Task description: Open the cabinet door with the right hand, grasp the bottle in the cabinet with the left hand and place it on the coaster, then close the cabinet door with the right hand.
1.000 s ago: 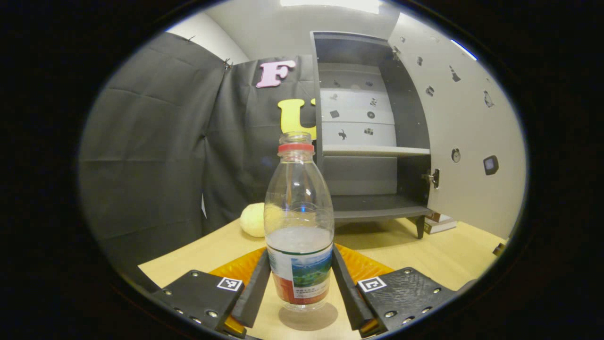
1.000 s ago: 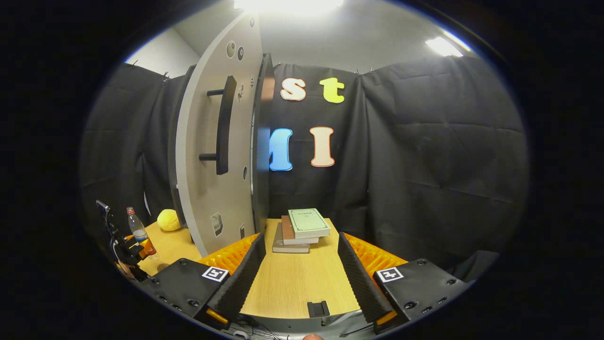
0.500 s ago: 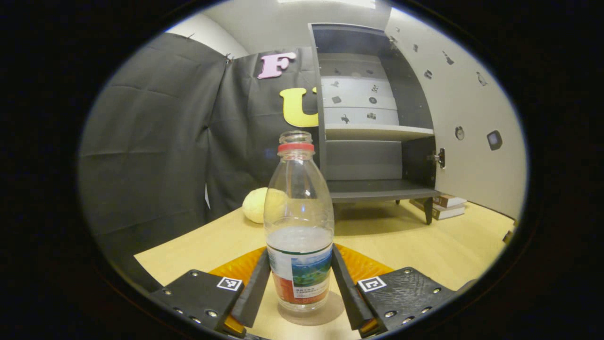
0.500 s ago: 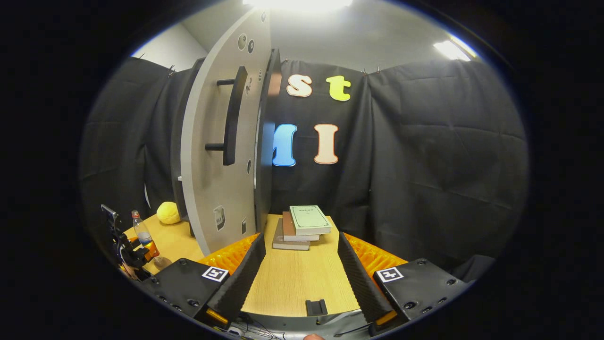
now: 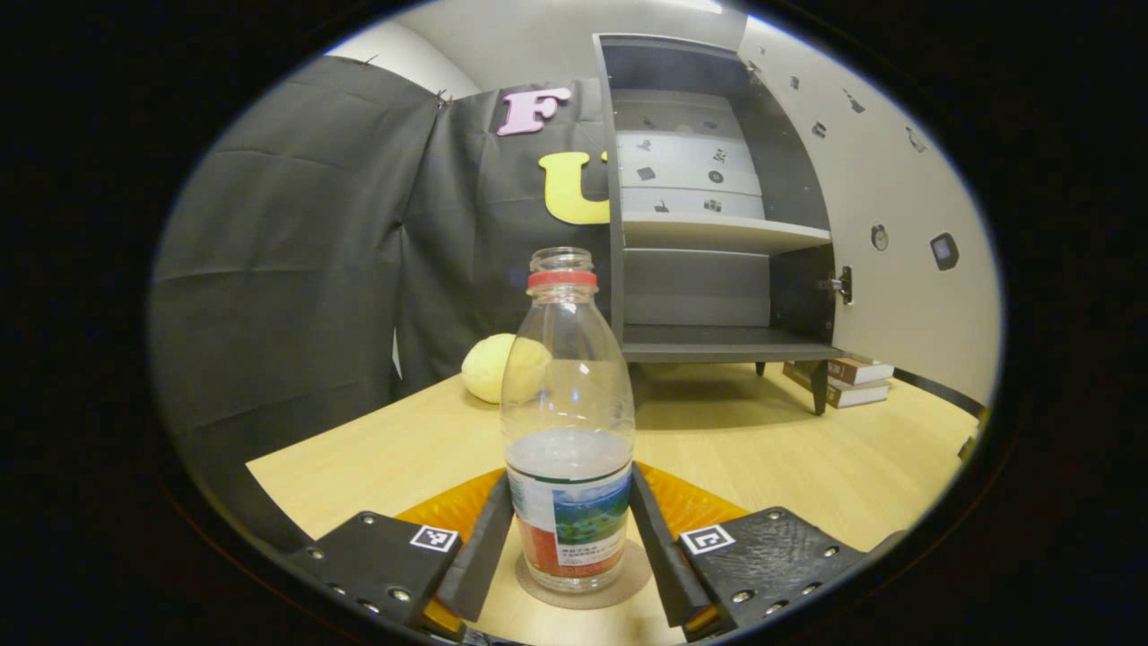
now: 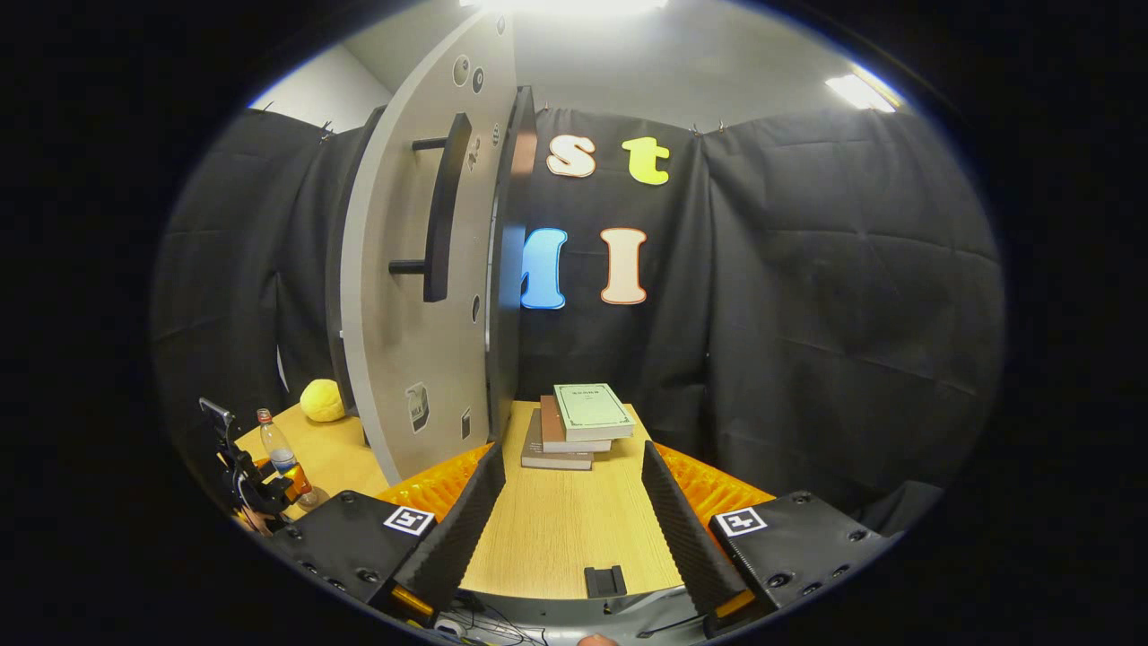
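One bottle [image 5: 568,431] is standing upright on one round coaster [image 5: 583,588] on the wooden table [image 5: 762,467]. The bottle is clear, is wearing a red neck ring with no cap on it, and is holding a small amount of liquid, level with the top of its label. The left gripper [image 5: 569,538] is holding the bottle at the label, with both fingers pressing against its sides. In the right gripper view, the same bottle [image 6: 280,458] and the left gripper [image 6: 256,489] are appearing small at the lower left.

One cabinet [image 5: 708,224] is standing on short legs at the back of the table, with its door [image 5: 897,215] swinging wide open. Two compartments are showing, divided by one shelf; both are looking vacant apart from small stickers on the back panel. One black bar handle [image 6: 439,211] is sitting on the door's outer face.

One yellow ball [image 5: 489,368] is resting on the table just beside the cabinet. Three books [image 6: 574,426] are lying stacked near the cabinet's right side.

The right gripper [image 6: 574,511] is hovering with its fingers spread wide, gripping nothing, pointing toward the books.
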Motion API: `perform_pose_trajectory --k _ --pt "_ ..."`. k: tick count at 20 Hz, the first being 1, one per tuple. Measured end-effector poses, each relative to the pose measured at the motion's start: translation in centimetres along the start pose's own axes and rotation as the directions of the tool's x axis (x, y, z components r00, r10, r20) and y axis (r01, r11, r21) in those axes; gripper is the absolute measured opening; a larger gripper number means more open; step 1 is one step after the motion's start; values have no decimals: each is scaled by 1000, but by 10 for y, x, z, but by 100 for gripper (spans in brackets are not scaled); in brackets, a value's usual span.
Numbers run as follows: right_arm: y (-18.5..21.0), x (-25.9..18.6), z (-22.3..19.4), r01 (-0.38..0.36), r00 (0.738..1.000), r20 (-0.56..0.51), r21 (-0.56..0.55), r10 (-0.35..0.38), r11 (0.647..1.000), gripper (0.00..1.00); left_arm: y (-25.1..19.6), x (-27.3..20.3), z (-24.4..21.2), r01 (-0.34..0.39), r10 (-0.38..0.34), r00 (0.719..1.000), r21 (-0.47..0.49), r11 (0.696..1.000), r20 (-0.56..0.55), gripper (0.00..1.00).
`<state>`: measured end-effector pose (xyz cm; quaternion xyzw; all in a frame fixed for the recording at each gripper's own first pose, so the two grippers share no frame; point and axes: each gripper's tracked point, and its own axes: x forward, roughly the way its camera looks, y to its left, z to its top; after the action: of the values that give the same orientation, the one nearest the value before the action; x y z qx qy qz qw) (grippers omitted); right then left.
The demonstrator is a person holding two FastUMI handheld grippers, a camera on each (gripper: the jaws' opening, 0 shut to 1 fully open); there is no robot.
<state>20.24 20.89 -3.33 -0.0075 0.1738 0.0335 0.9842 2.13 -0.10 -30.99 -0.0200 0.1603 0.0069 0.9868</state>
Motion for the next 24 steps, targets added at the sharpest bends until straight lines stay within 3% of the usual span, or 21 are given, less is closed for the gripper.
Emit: perform_pose_trajectory --k 3,5,6,24 --pt "3 1 -2 -7 1000 -4 -3 7 1000 97 0 -1 -1 -5 5 1000 3 1000 0 72" --pt "4 1 -1 -12 1000 -3 -6 12 1000 98 -3 -1 -2 -2 2 1000 -1 1000 -14 76" --pt "4 1 0 -13 1000 -1 -7 13 1000 98 -4 -3 -2 -4 4 1000 2 1000 -17 85" --pt "-2 -2 6 -23 999 24 28 23 999 97 4 -8 19 -39 39 999 23 999 -8 84"
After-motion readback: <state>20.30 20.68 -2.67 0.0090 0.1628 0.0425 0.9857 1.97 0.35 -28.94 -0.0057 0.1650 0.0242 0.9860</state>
